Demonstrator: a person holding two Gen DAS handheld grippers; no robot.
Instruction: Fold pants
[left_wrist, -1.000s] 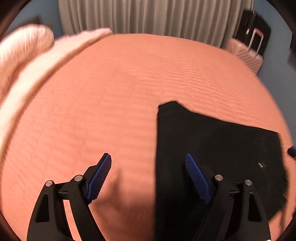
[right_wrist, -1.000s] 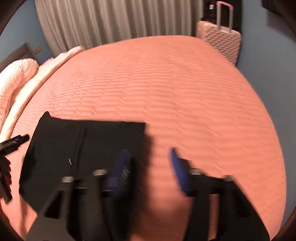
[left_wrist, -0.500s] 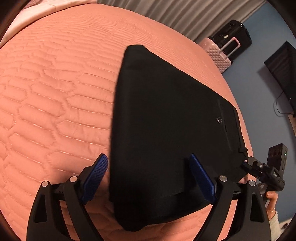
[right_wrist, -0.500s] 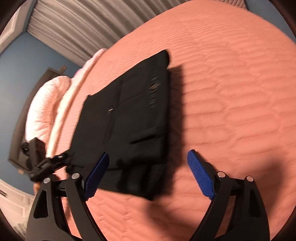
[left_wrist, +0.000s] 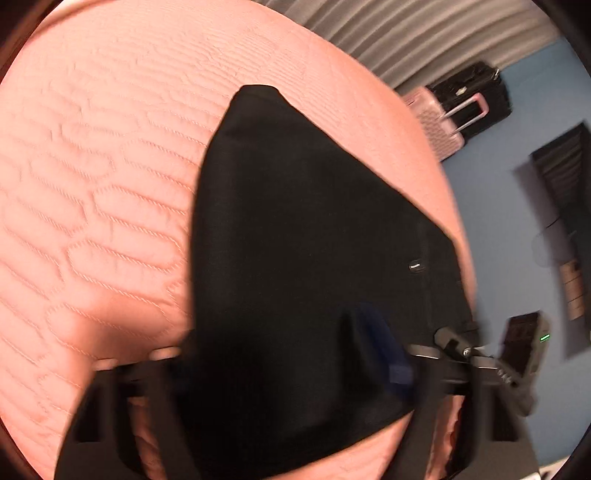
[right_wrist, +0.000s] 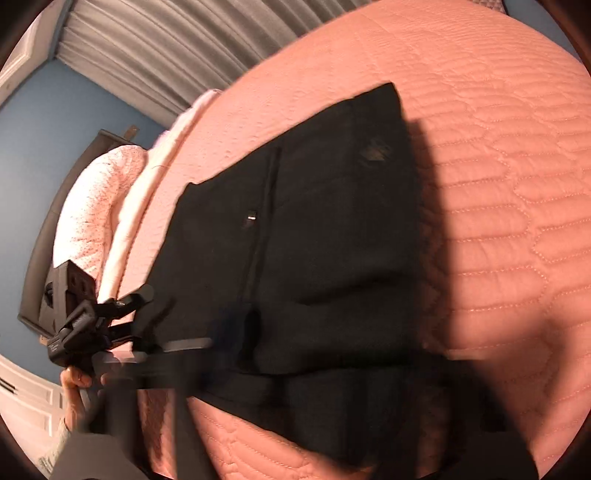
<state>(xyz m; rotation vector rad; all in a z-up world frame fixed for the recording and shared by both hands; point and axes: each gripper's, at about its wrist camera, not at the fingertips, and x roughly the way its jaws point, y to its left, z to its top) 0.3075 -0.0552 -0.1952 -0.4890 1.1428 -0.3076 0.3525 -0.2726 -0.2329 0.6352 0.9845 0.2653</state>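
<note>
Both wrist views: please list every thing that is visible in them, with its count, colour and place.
pants: one, black, folded flat on the bed, near its edge
bedspread: one, salmon pink, quilted, covering the bed
pillow: one, pale pink, at the head of the bed
curtain: one, grey, pleated, behind the bed
suitcases: two, one pink and one black, by the blue wall
left claw: one, black with blue pads, blurred, at the near edge of the pants
right claw: one, black with blue pads, blurred, at the near edge of the pants
hand: one, holding the left claw
</note>
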